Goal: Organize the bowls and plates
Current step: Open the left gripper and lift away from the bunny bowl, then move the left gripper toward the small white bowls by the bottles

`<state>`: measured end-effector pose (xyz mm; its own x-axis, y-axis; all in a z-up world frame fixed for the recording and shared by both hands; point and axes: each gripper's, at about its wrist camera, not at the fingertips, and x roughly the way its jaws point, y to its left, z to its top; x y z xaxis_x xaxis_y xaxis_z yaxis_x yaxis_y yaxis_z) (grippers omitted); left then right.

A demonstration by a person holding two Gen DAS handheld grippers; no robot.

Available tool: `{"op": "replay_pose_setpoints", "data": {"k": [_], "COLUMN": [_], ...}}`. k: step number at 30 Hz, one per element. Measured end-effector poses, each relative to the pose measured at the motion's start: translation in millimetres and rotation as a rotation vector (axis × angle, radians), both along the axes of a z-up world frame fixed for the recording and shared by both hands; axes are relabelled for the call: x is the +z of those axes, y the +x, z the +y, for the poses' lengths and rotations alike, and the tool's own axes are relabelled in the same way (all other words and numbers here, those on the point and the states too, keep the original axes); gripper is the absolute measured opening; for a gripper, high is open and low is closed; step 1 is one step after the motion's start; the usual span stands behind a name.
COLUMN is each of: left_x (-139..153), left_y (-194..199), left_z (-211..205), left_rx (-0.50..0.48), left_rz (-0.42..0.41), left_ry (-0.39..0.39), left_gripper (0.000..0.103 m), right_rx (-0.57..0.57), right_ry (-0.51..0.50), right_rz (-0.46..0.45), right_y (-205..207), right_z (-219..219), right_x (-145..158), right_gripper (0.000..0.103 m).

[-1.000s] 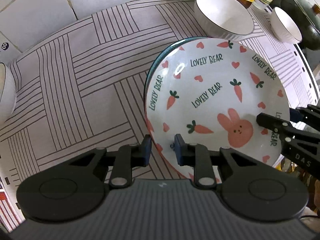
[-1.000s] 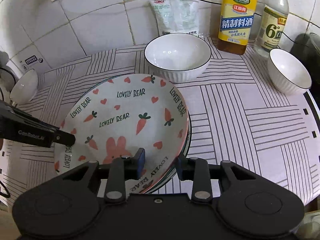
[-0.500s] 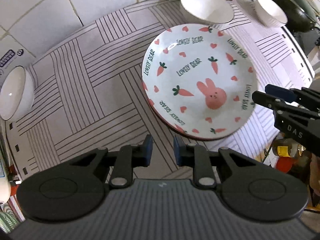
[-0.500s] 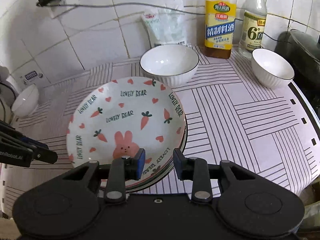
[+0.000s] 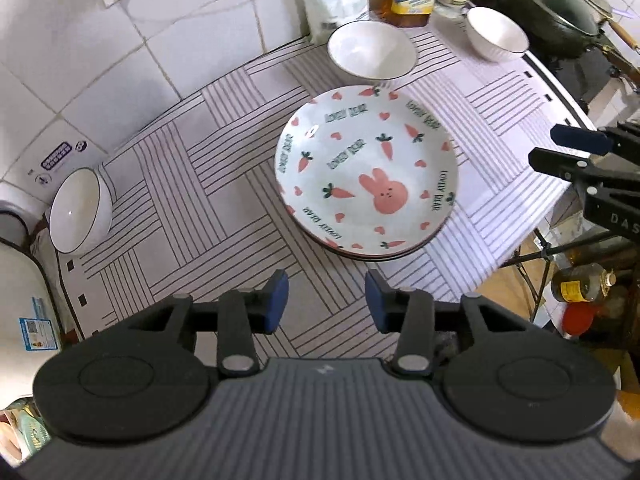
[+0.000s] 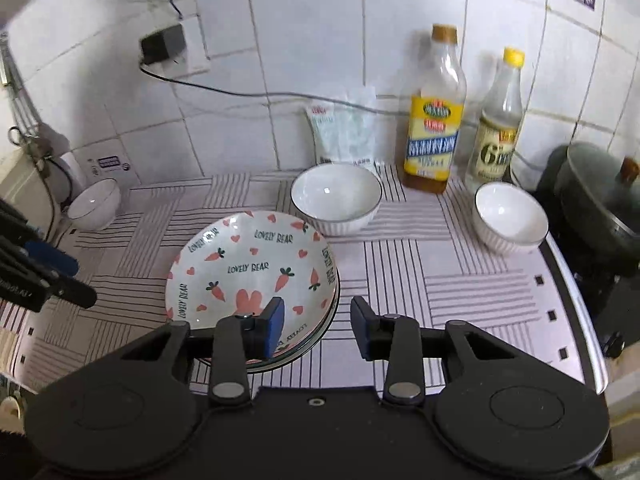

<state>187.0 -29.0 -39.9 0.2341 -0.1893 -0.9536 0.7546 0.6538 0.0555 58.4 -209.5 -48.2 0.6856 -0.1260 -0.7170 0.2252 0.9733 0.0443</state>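
Plates: the carrot-and-rabbit plate [image 5: 366, 178] sits on top of a short stack; rims of other plates show under its near edge, how many I cannot tell
Plate place: straight ahead of the left hand-held gripper [image 5: 326, 300], and ahead and slightly left of the right hand-held gripper [image 6: 316, 322], whose left finger overlaps its near rim in view
Done so far: plates look gathered into one pile, by my reading
Left to do: three white bowls stand apart, none nested
Large bowl [image 6: 336, 198]: just beyond the stack's far edge
Small bowl [image 6: 510, 216]: far right of the right hand-held gripper, near the bottles [image 6: 434, 120]
Third bowl [image 5: 80, 212]: far left of the left hand-held gripper, tipped against the tiled wall [image 5: 120, 60]
Hand-held grippers: both moderately parted, holding nothing, clear of the dishes
Bench [image 5: 192, 208]: covered by a striped cloth, carries everything
Beyond: dark pot [image 6: 600, 196] at the right edge
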Motion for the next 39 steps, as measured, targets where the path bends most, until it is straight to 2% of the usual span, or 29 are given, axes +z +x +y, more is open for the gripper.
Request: {"op": "replay_pose_setpoints", "data": {"k": [9, 12, 17, 20, 24, 29, 35, 39], "left_x": [20.7, 30.9, 37.8, 37.6, 34.1, 17.4, -16.3, -42.2], "left_y": [-22.7, -25.3, -29.2, -33.0, -36.0, -33.8, -25.8, -14.7], "left_z": [-24.1, -35.3, -64.7, -89.5, -124.3, -168.0, -221.4, -253.2], "left_rx": [-0.027, -0.011, 0.008, 0.02, 0.047, 0.117, 0.189, 0.214], "left_rz": [-0.024, -0.037, -0.05, -0.065, -0.072, -0.087, -0.041, 0.006], "left_ry": [-0.016, -0.041, -0.081, -0.097, -0.115, -0.16, -0.224, -0.255], "left_gripper": [0.05, 0.059, 0.073, 0.079, 0.084, 0.088, 0.088, 0.088], "right_rx": [0.128, 0.153, 0.141, 0.12, 0.087, 0.068, 0.011, -0.035], "right_ry": [-0.096, -0.118, -0.118, -0.126, -0.126, -0.115, -0.114, -0.057], "right_rz": [-0.065, -0.087, -0.116, -0.158, -0.198, -0.19, -0.177, -0.18], "right_y": [-26.5, -35.7, -48.7, -55.5, -59.0, -49.1, -27.5, -9.5], "right_z": [-13.1, -26.6, -63.3, -86.4, -123.2, -166.1, -205.4, -225.2], "right_x": [27.1, 34.8, 34.2, 29.7, 12.2, -24.4, -72.9, -100.6], "right_gripper": [0.064, 0.068, 0.088, 0.092, 0.096, 0.098, 0.098, 0.098]}}
